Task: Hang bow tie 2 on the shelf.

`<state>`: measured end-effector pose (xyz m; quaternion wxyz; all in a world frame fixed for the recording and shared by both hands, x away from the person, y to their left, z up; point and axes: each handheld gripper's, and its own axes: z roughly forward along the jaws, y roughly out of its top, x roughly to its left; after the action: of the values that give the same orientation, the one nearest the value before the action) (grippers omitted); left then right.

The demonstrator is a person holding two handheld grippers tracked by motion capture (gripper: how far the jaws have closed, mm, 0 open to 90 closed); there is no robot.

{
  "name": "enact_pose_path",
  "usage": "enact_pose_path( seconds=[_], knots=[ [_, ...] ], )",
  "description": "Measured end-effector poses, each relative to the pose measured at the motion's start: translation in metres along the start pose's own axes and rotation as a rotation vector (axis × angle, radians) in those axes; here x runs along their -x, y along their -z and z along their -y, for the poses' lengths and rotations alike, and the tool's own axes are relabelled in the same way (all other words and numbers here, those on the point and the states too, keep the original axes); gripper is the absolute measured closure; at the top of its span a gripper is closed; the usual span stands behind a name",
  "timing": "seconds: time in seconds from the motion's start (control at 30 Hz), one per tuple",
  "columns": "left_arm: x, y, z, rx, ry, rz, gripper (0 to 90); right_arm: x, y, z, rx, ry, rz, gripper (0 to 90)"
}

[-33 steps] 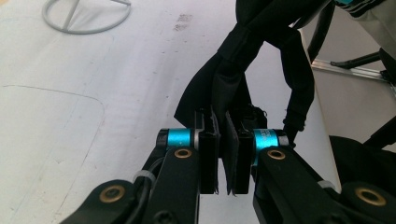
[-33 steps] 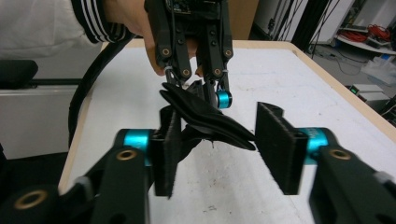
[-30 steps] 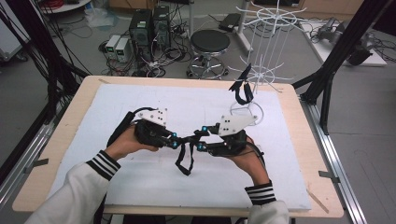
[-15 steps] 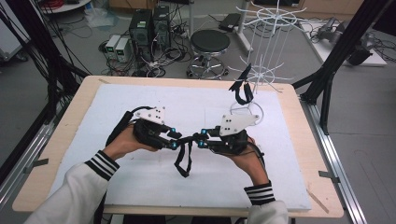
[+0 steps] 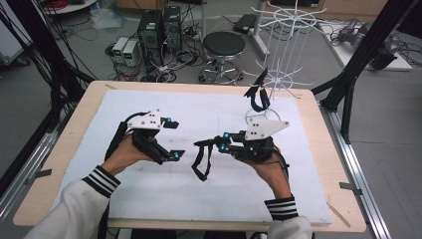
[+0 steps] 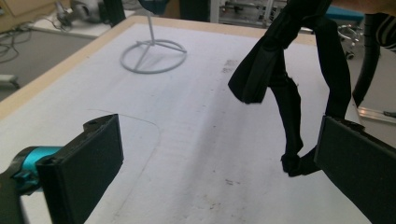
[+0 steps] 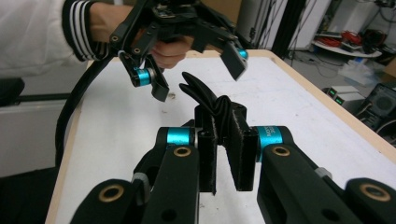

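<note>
Near edge of the table (image 5: pixel 59 164): two sleeved forearms with striped cuffs come in from the bottom of the high view.

Left gripper (image 5: pixel 171 140): held just above the white mat (image 5: pixel 209 109), left of centre, pointing toward the right gripper. Jaws stand wide apart, nothing between the pads; they have just been opening. In the left gripper view both pads (image 6: pixel 88 163) frame bare mat, and the strap's low end hangs close by the right-hand pad, touching or not I cannot tell.

Right gripper (image 5: pixel 223 143): right of centre, pointing at the left one, grey three-cornered plate on top. Jaws narrow, clamped on the black strap (image 5: pixel 201 160). In the right gripper view the strap (image 7: pixel 210 103) is pinched between the two pads and its folded end sticks out beyond them toward the left gripper (image 7: pixel 196 65).

Strap position: mid-table, between the two grippers, nearer the right one. In the high view a loop of it droops from the right jaws down toward the mat; whether it touches the mat is hard to tell.

Farther back, toward the far right corner: white wire display rack (image 5: pixel 278 74) standing on its ring base on the mat, with a second black strap (image 5: pixel 258 97) hanging from a lower arm.

Beyond the table: a black stool (image 5: pixel 224 47) and computer towers (image 5: pixel 158 27) on the floor.
</note>
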<state>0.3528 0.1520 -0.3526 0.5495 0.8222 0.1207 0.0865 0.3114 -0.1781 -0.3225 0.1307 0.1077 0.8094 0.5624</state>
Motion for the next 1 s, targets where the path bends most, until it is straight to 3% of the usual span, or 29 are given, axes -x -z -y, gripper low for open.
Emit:
enact_pose_path(
  seconds=[0.23,0.4,1.0],
  knots=[
    [-0.001,0.020,0.015,0.075,0.023,-0.099,1.7,0.003,0.012,0.001,0.024,-0.055,0.040,83.6],
    [0.000,0.033,0.032,0.123,0.037,-0.158,1.7,0.005,0.023,0.002,0.059,-0.064,0.082,83.5],
    [0.008,0.071,0.083,0.237,0.098,-0.335,1.7,0.010,0.055,0.006,0.159,-0.153,0.262,83.5]
  ],
)
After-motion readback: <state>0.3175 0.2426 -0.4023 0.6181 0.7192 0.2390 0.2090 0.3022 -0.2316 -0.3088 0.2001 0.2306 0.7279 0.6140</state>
